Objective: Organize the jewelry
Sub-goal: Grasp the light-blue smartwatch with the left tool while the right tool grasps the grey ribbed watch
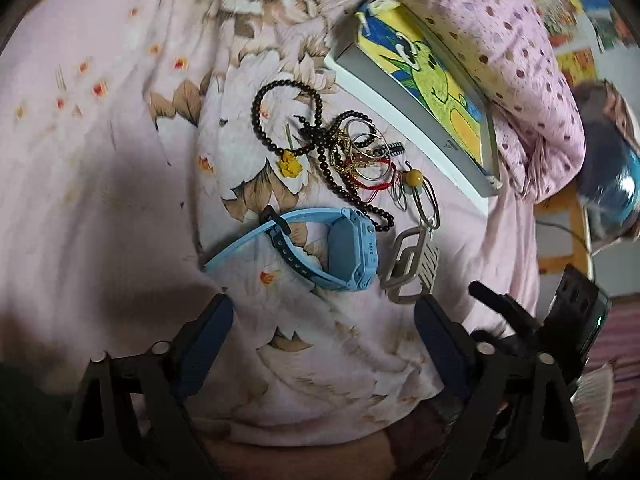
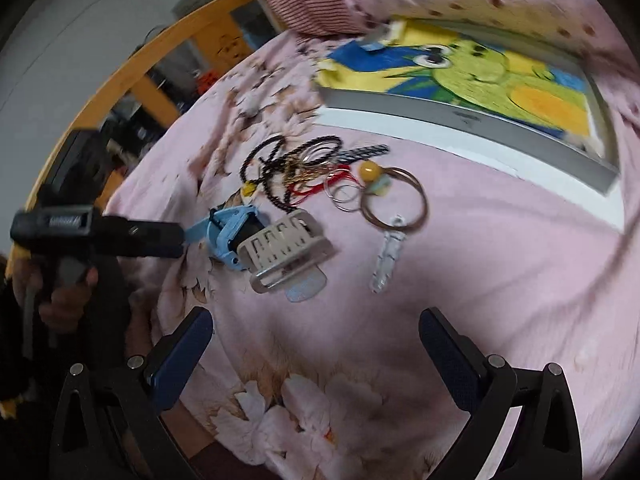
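While both jaws stand wide apart and empty, the left hand-held gripper hovers above the pink floral bedsheet. Ahead lie a light-blue plastic smartwatch, a tangled pile of dark bead strings, rings and red cord, then a grey metal clasp. Further right, the right hand-held gripper is equally open and holds nothing, near a white tray lined with a green cartoon drawing.

Matt plastic watch, cloth bedspread
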`<action>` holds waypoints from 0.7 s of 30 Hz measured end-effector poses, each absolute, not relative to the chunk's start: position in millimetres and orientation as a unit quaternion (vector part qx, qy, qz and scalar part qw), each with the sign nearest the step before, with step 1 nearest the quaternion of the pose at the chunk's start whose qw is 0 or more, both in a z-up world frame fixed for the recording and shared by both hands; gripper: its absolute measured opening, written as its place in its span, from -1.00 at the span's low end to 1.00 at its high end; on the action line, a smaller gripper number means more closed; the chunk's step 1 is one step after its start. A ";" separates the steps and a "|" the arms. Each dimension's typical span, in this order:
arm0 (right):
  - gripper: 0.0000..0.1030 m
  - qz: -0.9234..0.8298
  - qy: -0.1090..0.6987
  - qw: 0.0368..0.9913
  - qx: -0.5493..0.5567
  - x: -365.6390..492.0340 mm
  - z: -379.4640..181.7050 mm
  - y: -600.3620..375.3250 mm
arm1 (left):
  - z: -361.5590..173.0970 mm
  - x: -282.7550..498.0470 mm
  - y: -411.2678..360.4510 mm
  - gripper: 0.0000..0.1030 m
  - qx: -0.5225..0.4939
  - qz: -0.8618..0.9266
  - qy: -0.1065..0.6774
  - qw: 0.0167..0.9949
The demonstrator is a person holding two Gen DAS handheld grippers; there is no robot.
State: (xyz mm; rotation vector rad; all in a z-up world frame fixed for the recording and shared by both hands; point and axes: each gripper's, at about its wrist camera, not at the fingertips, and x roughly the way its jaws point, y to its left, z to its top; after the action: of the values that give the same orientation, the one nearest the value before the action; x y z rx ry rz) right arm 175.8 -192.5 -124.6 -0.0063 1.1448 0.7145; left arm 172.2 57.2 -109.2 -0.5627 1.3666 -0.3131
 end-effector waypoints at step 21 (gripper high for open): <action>0.39 0.344 0.537 0.769 -0.047 201.4 -151.8 -150.9 | -129.8 196.5 52.9 -0.51 -0.249 -0.108 0.632 0.726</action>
State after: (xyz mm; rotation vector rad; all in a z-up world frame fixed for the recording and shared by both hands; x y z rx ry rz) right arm 201.4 -150.9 -151.8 -0.1020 1.1645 0.7464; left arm 196.5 52.9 -129.8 -0.5493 1.3935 -0.2375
